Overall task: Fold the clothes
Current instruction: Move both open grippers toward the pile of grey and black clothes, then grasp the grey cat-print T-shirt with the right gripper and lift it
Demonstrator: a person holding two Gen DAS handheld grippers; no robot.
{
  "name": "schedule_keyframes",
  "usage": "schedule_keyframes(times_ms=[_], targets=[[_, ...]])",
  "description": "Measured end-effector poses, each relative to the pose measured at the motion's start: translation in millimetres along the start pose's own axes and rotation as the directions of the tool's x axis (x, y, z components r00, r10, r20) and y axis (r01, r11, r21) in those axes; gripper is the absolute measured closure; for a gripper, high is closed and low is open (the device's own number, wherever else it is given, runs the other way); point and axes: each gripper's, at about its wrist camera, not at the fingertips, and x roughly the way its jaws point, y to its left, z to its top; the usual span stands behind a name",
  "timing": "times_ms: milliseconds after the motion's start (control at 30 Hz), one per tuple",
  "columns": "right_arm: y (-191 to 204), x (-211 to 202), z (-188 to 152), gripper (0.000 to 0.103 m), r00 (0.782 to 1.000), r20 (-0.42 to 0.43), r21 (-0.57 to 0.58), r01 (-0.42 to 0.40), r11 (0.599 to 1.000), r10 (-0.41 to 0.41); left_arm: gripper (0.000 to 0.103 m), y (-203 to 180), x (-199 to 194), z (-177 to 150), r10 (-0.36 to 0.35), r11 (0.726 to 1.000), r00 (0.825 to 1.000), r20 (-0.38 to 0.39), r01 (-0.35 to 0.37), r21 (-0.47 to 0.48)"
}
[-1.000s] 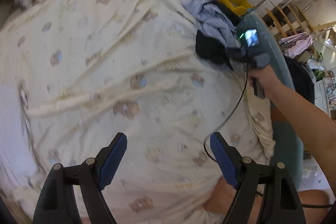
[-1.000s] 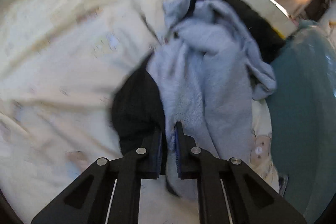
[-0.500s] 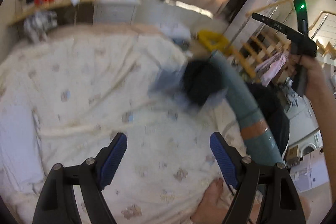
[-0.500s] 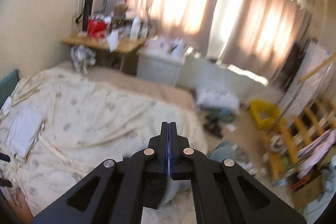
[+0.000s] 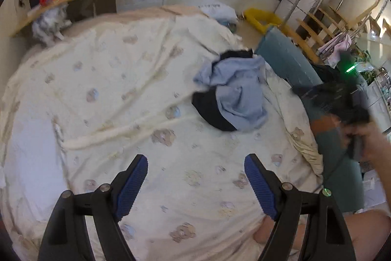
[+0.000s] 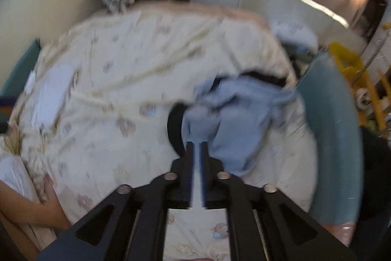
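Two claws above bed (image 5: 122, 94): left claw (image 5: 195, 177) wide, empty; right claw (image 6: 197, 151) opening, empty; clothes pile (image 5: 234, 94) crumpled

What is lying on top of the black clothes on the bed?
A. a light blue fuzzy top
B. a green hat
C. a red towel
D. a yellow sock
A: a crumpled light blue garment lies over the black garment on the bear-print quilt, and neither gripper is touching them.
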Motion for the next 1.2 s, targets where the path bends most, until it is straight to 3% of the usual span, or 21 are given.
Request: schedule_keyframes(times_ms=[133, 200, 267, 300, 367, 433, 567, 633, 700, 833, 1033, 1200], targets=[[3, 79, -24, 0.071, 0.993, -0.121, -0.106, -0.017, 0.994, 0.004, 0.021, -12, 7, -1, -0.02, 0.998, 1.0, -0.008, 0.02, 0.053], [9, 115, -36, 0.062, 0.984, -0.175, -0.171, -0.003, 0.985, -0.027, 0.021, -17, 8, -1, -0.02, 0.996, 1.0, -0.007, 0.021, 0.081], [14, 152, -45, 0.06, 0.967, -0.24, -0.23, 0.025, 0.973, -0.082, 0.021, -16, 9, 0, -0.037, 0.997, 0.999, -0.013, 0.037, 0.063], [18, 166, -50, 0.06, 0.96, -0.251, -0.282, 0.047, 0.958, -0.121, 0.021, -13, 10, 1, -0.045, 0.998, 0.999, -0.018, 0.046, 0.048], [30, 189, -62, 0.06, 0.948, -0.213, -0.434, 0.126, 0.892, -0.238, 0.021, -8, 13, 2, -0.061, 0.998, 0.998, -0.029, 0.062, 0.019], [38, 210, -74, 0.06, 0.932, -0.2, -0.543, 0.151, 0.826, -0.303, 0.021, -3, 16, 4, -0.07, 0.998, 0.997, -0.04, 0.069, -0.013], [40, 242, -87, 0.06, 0.905, -0.214, -0.609, 0.169, 0.775, -0.366, 0.021, 4, 19, 6, -0.087, 0.995, 0.995, -0.05, 0.084, -0.059], [39, 253, -90, 0.07, 0.893, -0.201, -0.63, 0.196, 0.752, -0.402, 0.021, 5, 20, 5, -0.073, 0.996, 0.996, -0.053, 0.07, -0.057], [35, 254, -88, 0.099, 0.891, -0.172, -0.622, 0.232, 0.748, -0.42, 0.021, 6, 21, 4, -0.07, 0.996, 0.996, -0.057, 0.067, -0.061], [28, 218, -72, 0.099, 0.927, -0.086, -0.533, 0.267, 0.803, -0.365, 0.021, 7, 20, 5, -0.053, 0.997, 0.997, -0.047, 0.05, -0.052], [41, 93, -37, 0.1, 0.982, 0.015, -0.425, 0.177, 0.888, -0.188, 0.021, 9, 8, 18, -0.052, 0.998, 0.999, 0.005, 0.052, -0.048], [60, -16, -6, 0.1, 0.991, 0.112, -0.293, 0.109, 0.95, -0.079, 0.021, 5, 0, 19, -0.011, 1.0, 0.999, 0.038, 0.011, -0.003]])
